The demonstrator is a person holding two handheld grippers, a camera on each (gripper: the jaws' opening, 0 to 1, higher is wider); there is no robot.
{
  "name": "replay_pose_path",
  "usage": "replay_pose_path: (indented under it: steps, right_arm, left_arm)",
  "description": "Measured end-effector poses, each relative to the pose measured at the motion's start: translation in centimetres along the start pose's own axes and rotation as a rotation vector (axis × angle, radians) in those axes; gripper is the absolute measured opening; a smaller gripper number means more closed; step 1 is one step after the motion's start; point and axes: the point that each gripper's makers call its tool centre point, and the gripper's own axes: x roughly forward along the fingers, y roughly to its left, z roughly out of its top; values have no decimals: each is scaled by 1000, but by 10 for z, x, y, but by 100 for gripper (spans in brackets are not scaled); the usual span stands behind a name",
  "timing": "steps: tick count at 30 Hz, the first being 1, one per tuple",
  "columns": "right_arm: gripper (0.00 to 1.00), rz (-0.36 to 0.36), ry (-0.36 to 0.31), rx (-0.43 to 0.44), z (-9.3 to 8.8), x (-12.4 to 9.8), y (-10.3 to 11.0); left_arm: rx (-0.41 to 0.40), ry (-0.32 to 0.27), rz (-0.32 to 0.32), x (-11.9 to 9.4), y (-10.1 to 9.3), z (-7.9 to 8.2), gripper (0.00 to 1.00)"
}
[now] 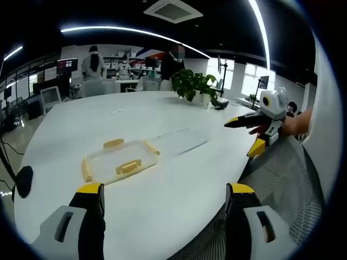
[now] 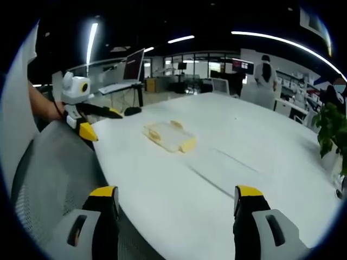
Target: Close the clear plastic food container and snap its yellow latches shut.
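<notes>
The clear plastic food container lies flat on the white counter, well in from the near edge and toward the counter's left end as the left gripper view has it. Its yellow latches show along the sides: one on the near long side, one on the far side, and one at each short end. The lid appears to be lying on the container already, though the plastic is too clear and too small in both views to be sure how it sits or whether any latch is snapped down.

The left gripper hovers over the counter's near edge with its jaws wide apart and nothing between them, well short of the container. The right gripper is likewise held over the near edge, jaws spread wide and empty. In the right gripper view the container sits out ahead on the counter, well apart from the jaws.

A grey mesh chair back stands against the counter's near edge between the two grippers. A potted plant stands near the far edge of the counter. People stand among desks and monitors beyond the counter.
</notes>
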Motion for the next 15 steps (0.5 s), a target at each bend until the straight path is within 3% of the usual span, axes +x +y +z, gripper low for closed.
replay_pose_path:
  steps: [15]
  right_arm:
    - [85,19,37,-70,-1,3,7]
  left_arm:
    - [8,12,0,1,1,-2,91]
